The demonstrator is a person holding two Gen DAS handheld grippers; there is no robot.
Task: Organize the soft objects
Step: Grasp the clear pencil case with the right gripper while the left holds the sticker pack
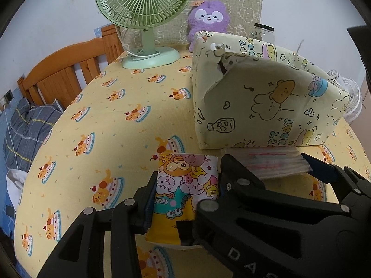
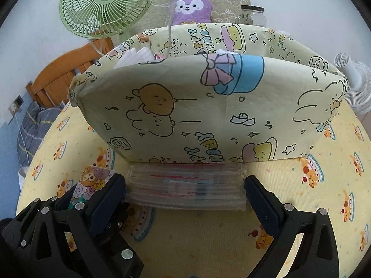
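My left gripper point(image 1: 185, 183) is shut on a colourful cartoon-printed pack point(image 1: 185, 190), held just above the yellow tablecloth; the pack also shows in the right wrist view point(image 2: 91, 183). My right gripper point(image 2: 185, 187) has its fingers on both sides of a stack of clear plastic bags point(image 2: 185, 185), which also shows in the left wrist view point(image 1: 266, 162); it seems shut on the stack. A pale yellow cartoon-printed box point(image 2: 208, 106) stands open right behind both packs, with white items inside at its left end point(image 2: 136, 54). It also appears in the left wrist view point(image 1: 266, 97).
A green desk fan point(image 1: 148, 11) and a purple plush toy point(image 1: 208, 23) stand at the table's far edge, with a glass jar point(image 1: 264, 32) beside them. A white fan point(image 2: 354, 85) is off to the right. A wooden bed frame point(image 1: 69, 69) lies to the left.
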